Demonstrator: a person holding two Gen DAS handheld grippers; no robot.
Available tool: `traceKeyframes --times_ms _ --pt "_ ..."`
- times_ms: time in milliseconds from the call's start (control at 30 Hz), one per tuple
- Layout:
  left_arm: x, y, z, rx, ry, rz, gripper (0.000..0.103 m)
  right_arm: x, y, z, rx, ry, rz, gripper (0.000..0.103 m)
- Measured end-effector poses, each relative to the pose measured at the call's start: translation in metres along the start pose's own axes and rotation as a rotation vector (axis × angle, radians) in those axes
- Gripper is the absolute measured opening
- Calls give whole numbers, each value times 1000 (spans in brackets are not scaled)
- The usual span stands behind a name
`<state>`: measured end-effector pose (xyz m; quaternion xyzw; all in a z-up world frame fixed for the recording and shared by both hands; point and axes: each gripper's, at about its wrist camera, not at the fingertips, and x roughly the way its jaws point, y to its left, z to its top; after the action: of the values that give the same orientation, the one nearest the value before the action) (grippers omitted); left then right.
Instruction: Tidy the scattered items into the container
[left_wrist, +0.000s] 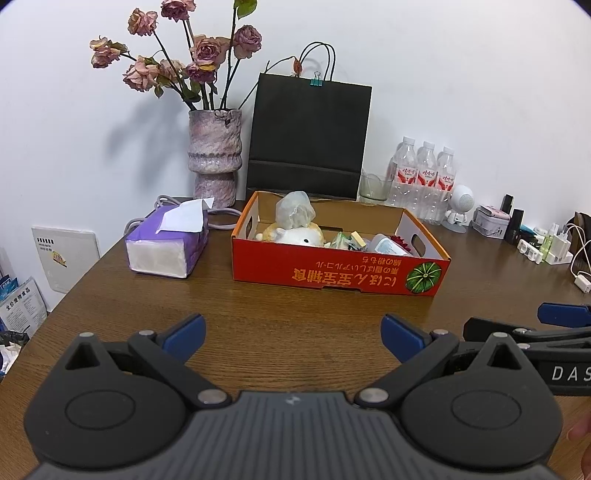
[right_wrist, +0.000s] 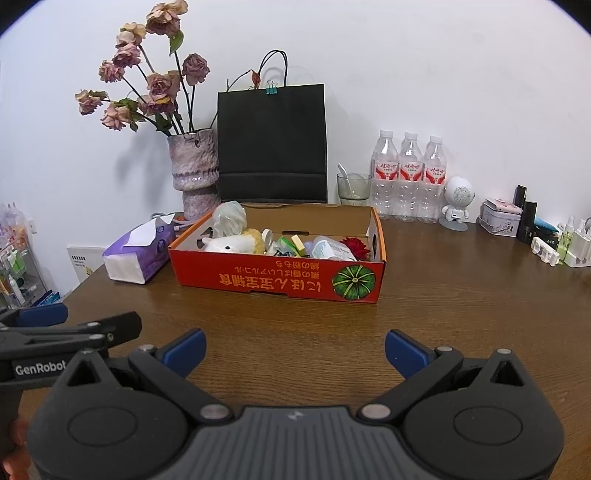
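two empty, spread tools (left_wrist: 293, 338) (right_wrist: 295, 350) before filled box (left_wrist: 332, 273)

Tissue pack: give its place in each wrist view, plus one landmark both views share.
Left wrist: tissue pack sits left of centre, just left of the red box.
Right wrist: tissue pack sits further left, again beside the red box's left end.
Shared landmark: the vase behind it.

Bare table (right_wrist: 295, 317) before red box (right_wrist: 258, 277); tissue pack (right_wrist: 136, 254) beside.
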<state>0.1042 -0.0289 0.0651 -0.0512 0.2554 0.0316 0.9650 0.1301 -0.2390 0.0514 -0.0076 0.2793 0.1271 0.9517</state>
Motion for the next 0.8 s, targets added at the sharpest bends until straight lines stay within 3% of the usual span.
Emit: traceKeyframes --times_ms 800 --pt "2 0 -1 4 1 1 103 0 0 0 0 1 0 103"
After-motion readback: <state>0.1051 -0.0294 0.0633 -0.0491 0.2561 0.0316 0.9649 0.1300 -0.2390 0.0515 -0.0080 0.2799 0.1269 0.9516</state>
